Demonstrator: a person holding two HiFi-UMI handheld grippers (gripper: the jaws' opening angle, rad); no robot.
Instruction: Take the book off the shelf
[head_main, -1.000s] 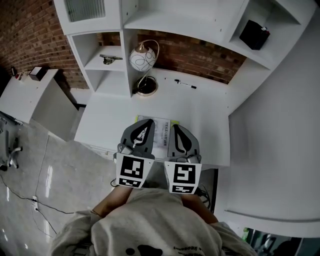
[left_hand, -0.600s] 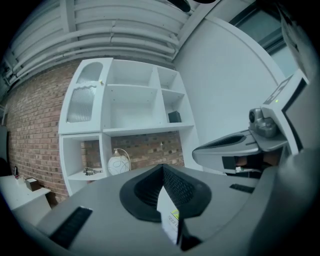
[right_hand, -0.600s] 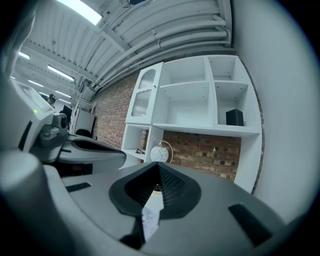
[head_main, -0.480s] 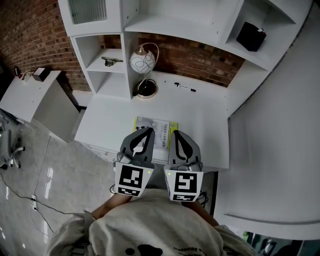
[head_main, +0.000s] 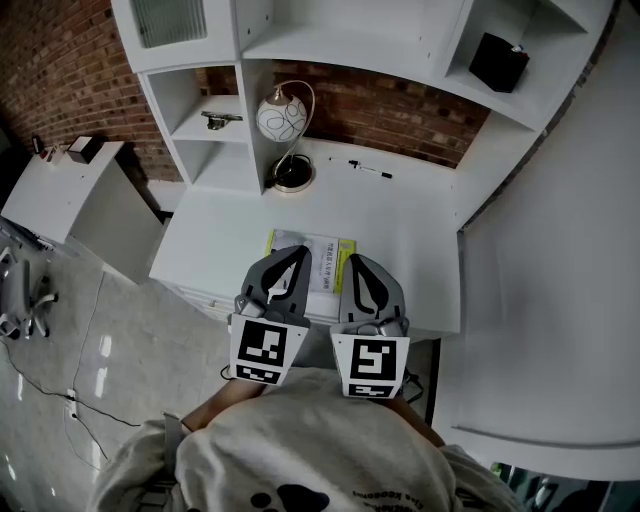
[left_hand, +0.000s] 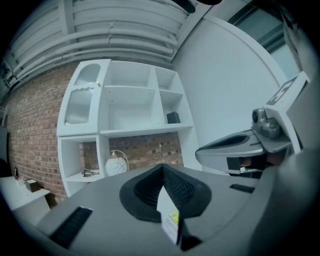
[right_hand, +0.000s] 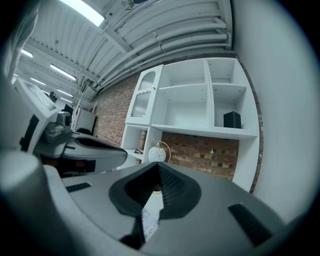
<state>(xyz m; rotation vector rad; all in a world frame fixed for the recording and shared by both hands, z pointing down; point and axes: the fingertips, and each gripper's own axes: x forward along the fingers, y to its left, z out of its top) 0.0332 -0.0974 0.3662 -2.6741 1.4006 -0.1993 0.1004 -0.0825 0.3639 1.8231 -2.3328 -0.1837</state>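
I have both tools side by side and level over the front edge of the white desk (head_main: 225, 215), markers facing up at me. The left gripper (head_main: 300, 252) has its jaws pressed together with nothing clamped between them. The right gripper (head_main: 353, 262) is the same, jaws fully together and empty. The book (head_main: 320, 255) is not on any shelf: it lies flat on the desk near the middle of the front edge, pale cover up with a yellow-green strip along its right side. The tips of both tools hang over it, one on each side; I cannot tell whether either touches it. In each gripper view a sliver of its printed cover shows under the joined jaws.

At the back left corner of the desk, against the upright of the shelf unit (head_main: 340, 42), stands a round white globe lamp (head_main: 281, 117) on a dark base. A black marker pen (head_main: 371, 170) lies near the back edge, by the brick wall. A black box (head_main: 498, 62) sits in the upper right compartment, and a small metal object (head_main: 221, 119) lies in the low left cubby
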